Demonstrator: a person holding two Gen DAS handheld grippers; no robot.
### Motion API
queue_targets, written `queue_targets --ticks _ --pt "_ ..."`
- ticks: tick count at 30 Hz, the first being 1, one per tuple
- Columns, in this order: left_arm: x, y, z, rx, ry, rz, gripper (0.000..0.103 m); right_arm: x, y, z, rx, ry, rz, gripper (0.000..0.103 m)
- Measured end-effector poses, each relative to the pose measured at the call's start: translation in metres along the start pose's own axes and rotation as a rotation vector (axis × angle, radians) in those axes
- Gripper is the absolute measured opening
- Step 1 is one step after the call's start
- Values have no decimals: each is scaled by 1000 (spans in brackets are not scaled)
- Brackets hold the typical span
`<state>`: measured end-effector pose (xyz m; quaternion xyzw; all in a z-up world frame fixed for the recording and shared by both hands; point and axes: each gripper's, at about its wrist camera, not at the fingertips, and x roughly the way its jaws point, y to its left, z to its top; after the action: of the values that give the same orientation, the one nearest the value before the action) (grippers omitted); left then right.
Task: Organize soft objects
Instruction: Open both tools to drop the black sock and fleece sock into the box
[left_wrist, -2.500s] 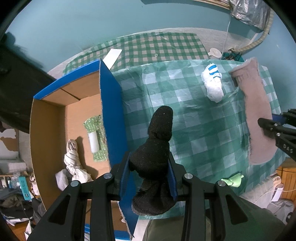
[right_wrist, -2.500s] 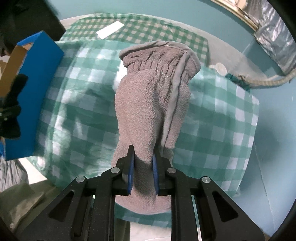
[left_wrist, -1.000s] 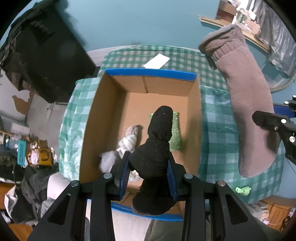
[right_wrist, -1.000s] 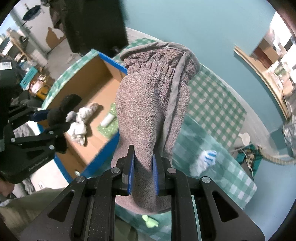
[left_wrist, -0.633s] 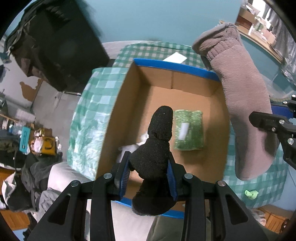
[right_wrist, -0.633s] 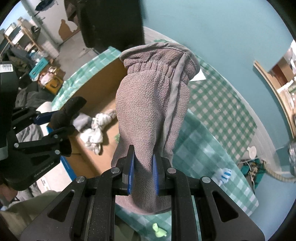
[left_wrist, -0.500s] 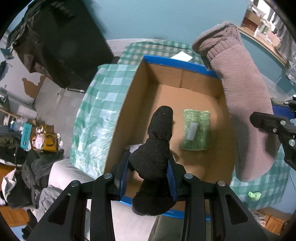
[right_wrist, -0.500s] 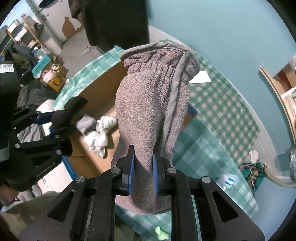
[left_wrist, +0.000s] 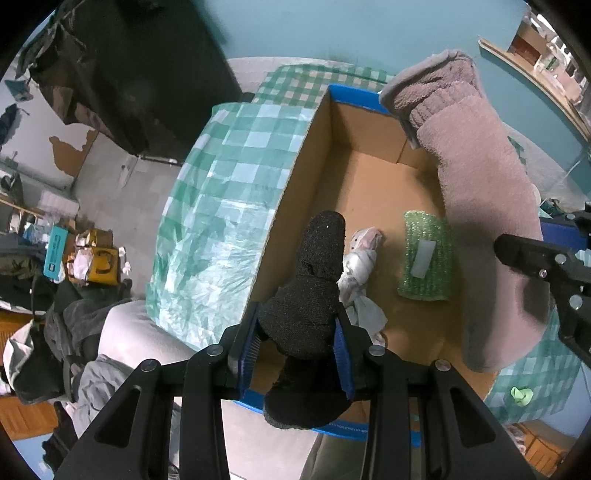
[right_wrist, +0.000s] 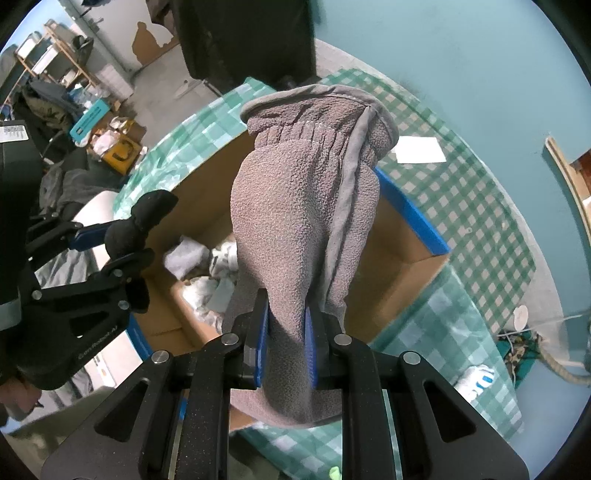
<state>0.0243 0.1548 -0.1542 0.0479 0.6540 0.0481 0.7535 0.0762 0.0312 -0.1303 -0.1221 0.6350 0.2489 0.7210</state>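
Observation:
My left gripper (left_wrist: 295, 347) is shut on a black sock (left_wrist: 314, 291) and holds it above the near left corner of an open cardboard box with blue rim (left_wrist: 295, 177). My right gripper (right_wrist: 286, 339) is shut on a grey-brown fleece mitten (right_wrist: 306, 221), held over the box's right side; the mitten also shows in the left wrist view (left_wrist: 484, 206). The left gripper with the black sock shows in the right wrist view (right_wrist: 136, 225). Inside the box lie a knotted white cloth (left_wrist: 360, 266) and a green bubble-wrap pad (left_wrist: 424, 258).
The box (right_wrist: 410, 254) stands on a table with a green checked cloth (left_wrist: 221, 206). A white-and-blue sock (right_wrist: 476, 380) and a white paper (right_wrist: 417, 149) lie on the cloth. A small green item (left_wrist: 521, 395) lies at the table's near right. Clutter and clothes cover the floor at left.
Both grippers have moved left with their loads, from over the table to above the box. The box now lies more to the right in the left wrist view.

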Motion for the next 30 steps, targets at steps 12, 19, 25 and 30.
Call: queue_targets --ticks 12,19,25,30 --pt "-6 -1 1 10 -19 34 67 0 -5 5 39 -29 13 39" --pt "-11 -8 2 19 -27 30 67 -14 -17 -4 75 -49 7 53" --pt "-19 -24 4 43 -38 21 67 -26 -37 -16 122 -60 -5 59" --pt "-28 -45 4 85 -53 15 67 -36 -56 -35 177 -72 -19 59"
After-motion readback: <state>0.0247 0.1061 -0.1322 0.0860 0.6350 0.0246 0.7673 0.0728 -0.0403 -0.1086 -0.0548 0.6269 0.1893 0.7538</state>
